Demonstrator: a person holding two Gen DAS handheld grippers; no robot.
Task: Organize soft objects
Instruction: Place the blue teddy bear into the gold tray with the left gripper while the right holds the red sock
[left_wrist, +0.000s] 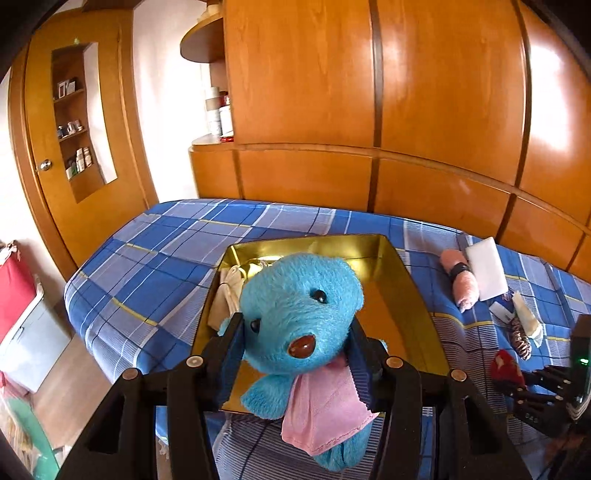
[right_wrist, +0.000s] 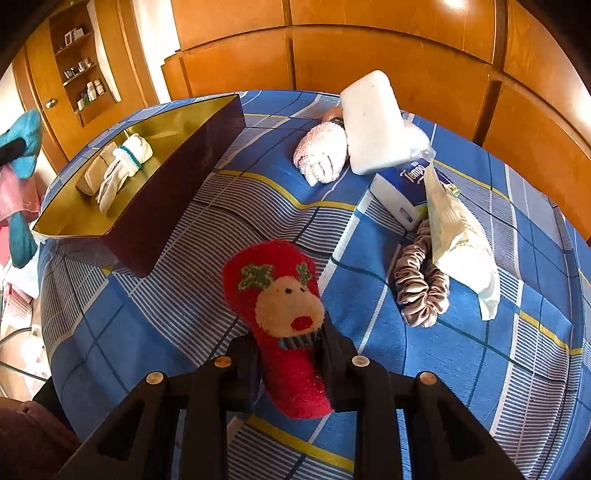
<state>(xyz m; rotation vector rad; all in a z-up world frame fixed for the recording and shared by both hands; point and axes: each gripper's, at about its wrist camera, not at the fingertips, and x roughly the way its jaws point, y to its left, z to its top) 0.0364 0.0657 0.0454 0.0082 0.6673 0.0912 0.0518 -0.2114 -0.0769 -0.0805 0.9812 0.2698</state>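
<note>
A blue plush bear (left_wrist: 295, 306) with a pink cloth (left_wrist: 325, 410) at its neck hangs between the fingers of my left gripper (left_wrist: 295, 328), which is shut on its head. Behind and below the bear lies the gold-lined box (left_wrist: 384, 251) on the blue checked bed. My right gripper (right_wrist: 288, 339) is shut on a red reindeer sock (right_wrist: 280, 295), low over the bedspread. The box (right_wrist: 166, 206) stands to the sock's left, holding a white glove (right_wrist: 125, 162) and a beige pouch (right_wrist: 96, 173). The bear (right_wrist: 22, 147) shows at the far left edge.
On the bed to the right lie a pink fluffy glove (right_wrist: 321, 155), a white block (right_wrist: 373, 122), a tissue pack (right_wrist: 402, 192), a pale wrapped packet (right_wrist: 458, 236) and a grey scrunchie (right_wrist: 421, 288). A wooden wardrobe (left_wrist: 369, 92) backs the bed.
</note>
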